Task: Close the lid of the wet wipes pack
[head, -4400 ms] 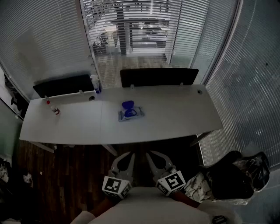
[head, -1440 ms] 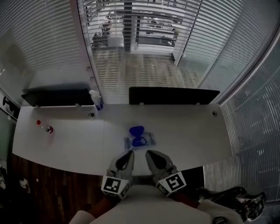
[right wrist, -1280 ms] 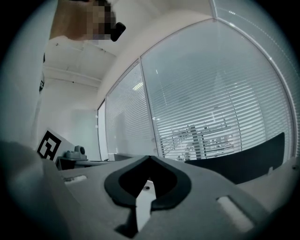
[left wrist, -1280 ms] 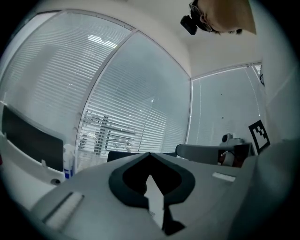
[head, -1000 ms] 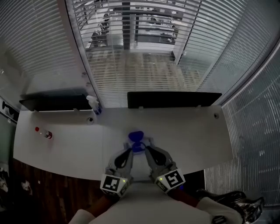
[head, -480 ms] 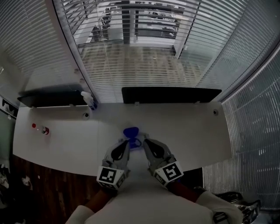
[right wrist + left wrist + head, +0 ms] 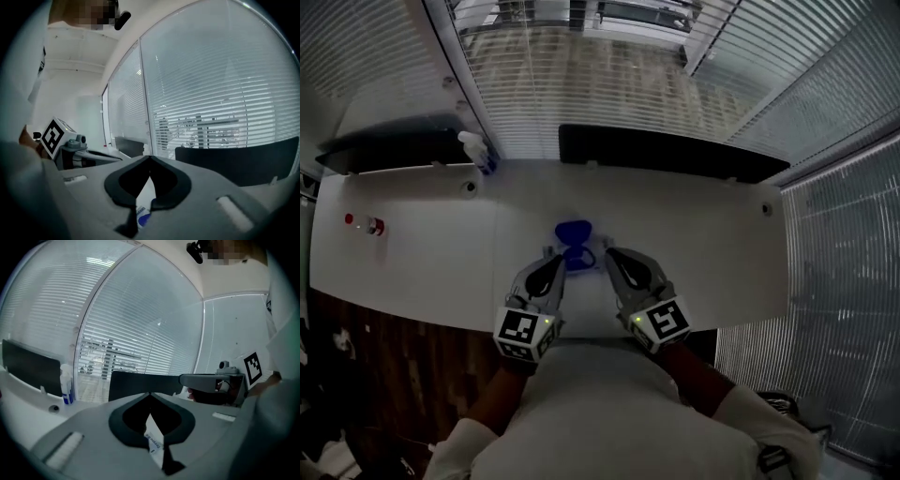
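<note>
Two grey hand-held grippers hang low over a long white table (image 7: 703,253), tips side by side. The left gripper (image 7: 557,262) has its jaws drawn together at the tips with nothing between them. The right gripper (image 7: 608,254) is closed the same way and is empty too.

The flat, pale wet wipes pack (image 7: 580,256) lies between the two tips and just ahead of them. Whether either tip touches it cannot be told. Its round blue lid (image 7: 573,232) stands open and upright on the side of the pack away from the grippers.

In the left gripper view, a strip of the pack's white label (image 7: 155,442) shows through the dark gap behind the closed tips, its line of print too small to read. The right gripper view shows the same label with a blue oval patch, the wording again illegible.

The marker cubes (image 7: 523,330) at the rear of each gripper carry black-and-white square codes and no words.

Far to the left gripper's left lies a small clear bottle with a red cap (image 7: 366,226). Ahead and left of it stands a white spray bottle with a blue label (image 7: 478,152), its text unreadable. A long black panel (image 7: 666,153) lines the table's far edge beyond the pack, and a second black panel (image 7: 389,155) sits ahead-left. White slatted blinds (image 7: 581,75) fill the background.
</note>
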`<action>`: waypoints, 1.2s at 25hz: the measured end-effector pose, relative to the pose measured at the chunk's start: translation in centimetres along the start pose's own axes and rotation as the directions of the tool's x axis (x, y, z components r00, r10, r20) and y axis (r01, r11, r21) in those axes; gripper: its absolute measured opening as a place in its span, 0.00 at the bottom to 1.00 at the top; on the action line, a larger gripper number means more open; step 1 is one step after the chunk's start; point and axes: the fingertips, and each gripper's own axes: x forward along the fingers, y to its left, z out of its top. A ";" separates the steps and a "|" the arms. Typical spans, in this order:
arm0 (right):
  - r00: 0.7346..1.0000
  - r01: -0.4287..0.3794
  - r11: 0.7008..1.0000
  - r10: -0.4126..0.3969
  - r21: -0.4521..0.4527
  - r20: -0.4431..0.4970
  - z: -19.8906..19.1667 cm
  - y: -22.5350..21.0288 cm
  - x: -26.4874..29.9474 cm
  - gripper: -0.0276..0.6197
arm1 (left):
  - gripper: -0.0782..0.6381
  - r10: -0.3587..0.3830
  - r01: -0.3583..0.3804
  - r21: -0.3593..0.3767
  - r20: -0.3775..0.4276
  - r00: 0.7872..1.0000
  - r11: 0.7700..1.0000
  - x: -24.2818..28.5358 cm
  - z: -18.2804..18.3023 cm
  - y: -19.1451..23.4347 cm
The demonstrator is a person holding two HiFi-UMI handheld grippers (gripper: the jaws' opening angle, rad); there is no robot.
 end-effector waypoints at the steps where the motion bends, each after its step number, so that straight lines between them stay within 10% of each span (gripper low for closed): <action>1: 1.000 -0.008 1.000 0.008 0.001 -0.016 -0.2 -0.2 0.5 0.05 | 0.11 0.003 -0.003 -0.006 -0.012 1.000 1.000 0.2 -0.5 0.2; 12: 0.972 -0.066 0.998 0.062 -0.009 -0.225 -8.7 -3.6 5.6 0.05 | 0.11 0.097 -0.102 -0.022 -0.182 0.979 0.995 2.8 -9.3 4.9; 30: 0.831 -0.179 0.984 0.164 0.024 -0.532 -22.5 -7.8 14.5 0.14 | 0.11 0.093 -0.121 -0.025 -0.496 0.864 0.992 6.4 -24.4 10.0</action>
